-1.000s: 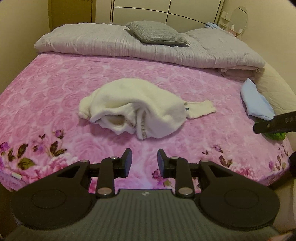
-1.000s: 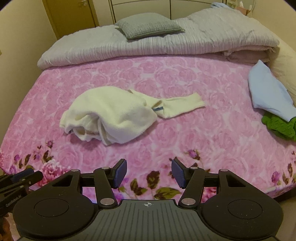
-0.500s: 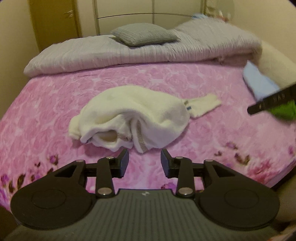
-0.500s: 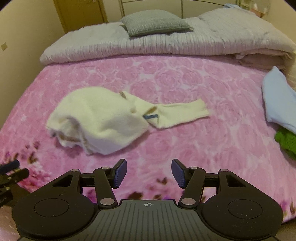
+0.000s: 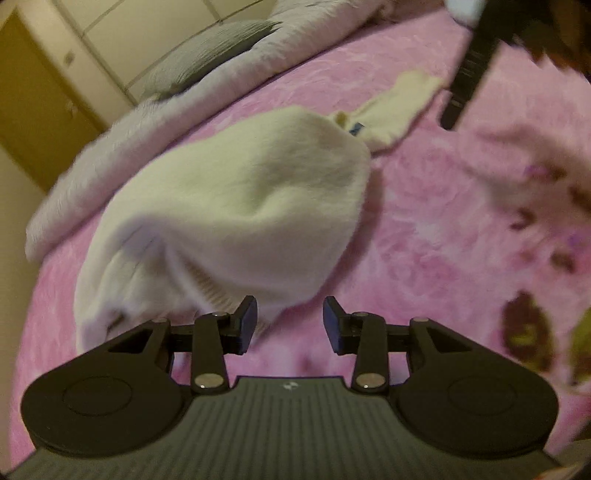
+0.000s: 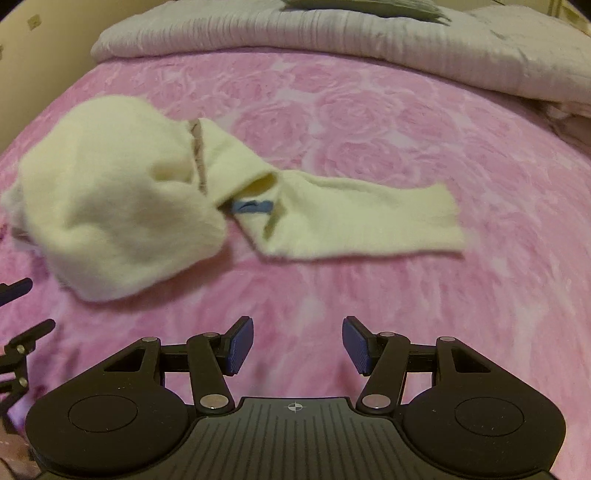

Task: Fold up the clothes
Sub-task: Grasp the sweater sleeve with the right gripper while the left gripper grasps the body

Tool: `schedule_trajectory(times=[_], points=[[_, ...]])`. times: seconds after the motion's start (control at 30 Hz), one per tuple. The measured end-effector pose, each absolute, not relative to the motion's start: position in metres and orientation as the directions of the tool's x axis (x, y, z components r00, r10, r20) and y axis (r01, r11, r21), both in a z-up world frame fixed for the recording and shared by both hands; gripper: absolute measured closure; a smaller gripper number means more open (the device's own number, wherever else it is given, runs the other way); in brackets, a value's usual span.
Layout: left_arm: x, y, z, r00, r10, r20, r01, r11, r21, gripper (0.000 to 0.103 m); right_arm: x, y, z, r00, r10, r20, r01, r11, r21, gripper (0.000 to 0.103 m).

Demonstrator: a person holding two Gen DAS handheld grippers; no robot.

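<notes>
Holding a gripper in each hand, you have both pointed down at the pink rose-patterned bedspread (image 6: pixel 369 122). Your left gripper (image 5: pixel 290 325) sits nearest the work: its jaws stand apart with a moderate gap and nothing pinched between them, and the left finger (image 5: pixel 245 321) overlaps the near hem of the cream sweater (image 5: pixel 236 206) in the picture, though the blur keeps you from telling whether it actually touches the knit. Your right gripper (image 6: pixel 297 345) is spread a little wider, its blue pads (image 6: pixel 240 343) facing each other over bare bedspread, holding nothing and touching nothing; the sweater lies ahead and to its left, clearly apart from it. From that right wrist view the left gripper's dark linkage shows at the left edge, near the sweater's bunched body. The sweater itself is a crumpled heap in the middle of the bed, with one sleeve (image 6: pixel 365 221) stretched flat out to the right and a small blue tag (image 6: pixel 253 206) showing where the sleeve meets the body. In the left wrist view your right gripper appears as a dark bar just beyond the sleeve's cuff. Farther back, a folded pale quilt (image 6: pixel 332 33) runs across the head of the bed with a grey pillow (image 5: pixel 218 48) on top, and behind that stand cream cabinet doors (image 5: pixel 159 33) and a yellow-brown door (image 5: pixel 33 107).
</notes>
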State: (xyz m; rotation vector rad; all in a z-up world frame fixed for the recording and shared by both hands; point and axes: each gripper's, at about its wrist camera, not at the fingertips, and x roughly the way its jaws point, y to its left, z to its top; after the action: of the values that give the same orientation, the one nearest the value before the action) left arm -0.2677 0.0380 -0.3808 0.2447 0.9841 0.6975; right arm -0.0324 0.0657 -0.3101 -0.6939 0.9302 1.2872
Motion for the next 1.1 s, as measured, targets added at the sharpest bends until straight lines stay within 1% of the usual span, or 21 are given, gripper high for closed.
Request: schedule_trajectory(times=[0.13,0.23,0.3,0.5,0.53,0.57,0.6,0.67,0.73,0.77,0.83,0.87,0.9,0.93,0.97,1.1], points=[[-0.247,0.040,-0.414,0.336,0.722,-0.605,-0.354,0.692,0.629,0.066,-0.025,0.087,-0.327,0.012,0.512,-0.859,-0.992,0.114,0.055,0.046],[-0.240,0.039,-0.432,0.334,0.753,-0.566,-0.294,0.654,0.697,0.065,-0.021,0.097,-0.337,0.006,0.522,-0.853,-0.994,0.095,0.051,0.046],[-0.235,0.038,-0.445,0.337,0.772,-0.538,-0.251,0.625,0.740,0.067,-0.018,0.103,-0.341,0.003,0.518,-0.856,-0.994,0.098,0.056,0.046],[-0.237,0.041,-0.455,0.355,0.795,-0.492,-0.199,0.578,0.791,0.067,-0.010,0.109,-0.347,0.000,0.520,-0.854,-0.994,0.095,0.058,0.046],[-0.236,0.044,-0.456,0.358,0.797,-0.486,-0.196,0.573,0.795,0.068,-0.011,0.111,-0.348,0.000,0.519,-0.854,-0.995,0.087,0.052,0.046],[-0.238,0.048,-0.453,0.366,0.789,-0.494,-0.210,0.587,0.782,0.084,-0.012,0.112,-0.348,-0.001,0.526,-0.851,-0.997,0.069,0.044,0.046],[-0.241,0.053,-0.448,0.372,0.778,-0.507,-0.239,0.608,0.757,0.092,-0.014,0.113,-0.348,-0.002,0.532,-0.846,-0.998,0.052,0.035,0.046],[-0.249,0.061,-0.438,0.386,0.761,-0.522,-0.290,0.637,0.714,0.092,-0.017,0.115,-0.348,-0.005,0.546,-0.838,-1.000,0.017,0.018,0.046],[-0.259,0.063,-0.433,0.375,0.782,-0.498,-0.313,0.612,0.726,0.092,-0.024,0.117,-0.351,0.000,0.557,-0.830,-1.000,-0.023,-0.015,0.046],[-0.264,0.062,-0.432,0.368,0.795,-0.482,-0.319,0.594,0.738,0.092,-0.027,0.118,-0.353,0.000,0.563,-0.827,-0.998,-0.049,-0.033,0.046],[-0.274,0.059,-0.431,0.355,0.821,-0.447,-0.327,0.557,0.763,0.085,-0.034,0.121,-0.358,-0.008,0.572,-0.820,-0.994,-0.095,-0.056,0.046],[-0.274,0.056,-0.435,0.356,0.828,-0.433,-0.304,0.541,0.784,0.080,-0.038,0.124,-0.361,-0.016,0.576,-0.818,-0.991,-0.116,-0.062,0.046],[-0.273,0.052,-0.441,0.360,0.834,-0.419,-0.275,0.524,0.806,0.073,-0.041,0.126,-0.364,-0.023,0.579,-0.815,-0.988,-0.136,-0.068,0.046],[-0.272,0.048,-0.447,0.365,0.839,-0.405,-0.245,0.506,0.827,0.070,-0.043,0.130,-0.367,-0.030,0.586,-0.810,-0.987,-0.146,-0.069,0.046],[-0.271,0.044,-0.453,0.369,0.843,-0.391,-0.215,0.487,0.847,0.070,-0.045,0.133,-0.370,-0.037,0.590,-0.807,-0.985,-0.156,-0.069,0.046],[-0.264,0.049,-0.470,0.374,0.867,-0.329,-0.176,0.415,0.893,0.068,-0.052,0.145,-0.384,-0.028,0.620,-0.784,-0.981,-0.167,-0.097,0.046]])
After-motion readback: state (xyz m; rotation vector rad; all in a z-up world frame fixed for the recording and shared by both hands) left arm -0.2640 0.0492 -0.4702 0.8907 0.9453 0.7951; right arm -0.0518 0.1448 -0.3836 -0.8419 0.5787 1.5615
